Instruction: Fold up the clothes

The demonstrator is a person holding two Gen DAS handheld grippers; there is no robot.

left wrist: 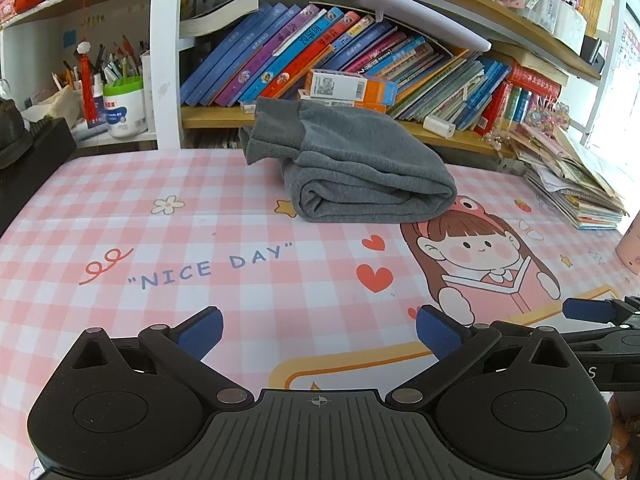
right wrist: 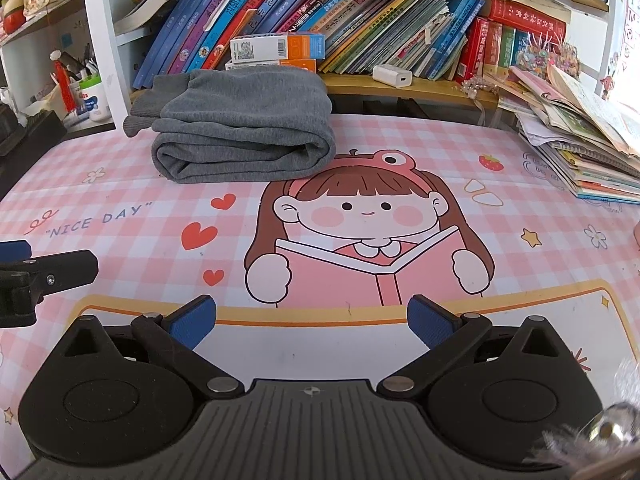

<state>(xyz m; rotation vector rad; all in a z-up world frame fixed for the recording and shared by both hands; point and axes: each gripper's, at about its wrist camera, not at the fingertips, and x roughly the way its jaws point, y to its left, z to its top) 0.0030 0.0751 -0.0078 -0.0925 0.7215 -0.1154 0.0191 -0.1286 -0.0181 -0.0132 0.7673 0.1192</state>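
A grey garment [left wrist: 352,168] lies folded into a thick bundle at the far side of the pink checked desk mat [left wrist: 192,224], its ribbed cuffs at the left end. In the right wrist view the same garment [right wrist: 240,132] sits far left of centre. My left gripper [left wrist: 319,330] is open near the desk's front, well short of the garment, with nothing between its blue pads. My right gripper [right wrist: 311,320] is also open and empty, over the cartoon girl print. Each gripper shows at the edge of the other's view.
A shelf of leaning books [left wrist: 360,56] runs behind the garment, with orange-and-white boxes [left wrist: 348,86] and a white charger [right wrist: 394,76]. A messy stack of booklets [right wrist: 580,140] lies at the right. A pen holder and jar [left wrist: 122,104] stand far left beside a black object [left wrist: 36,152].
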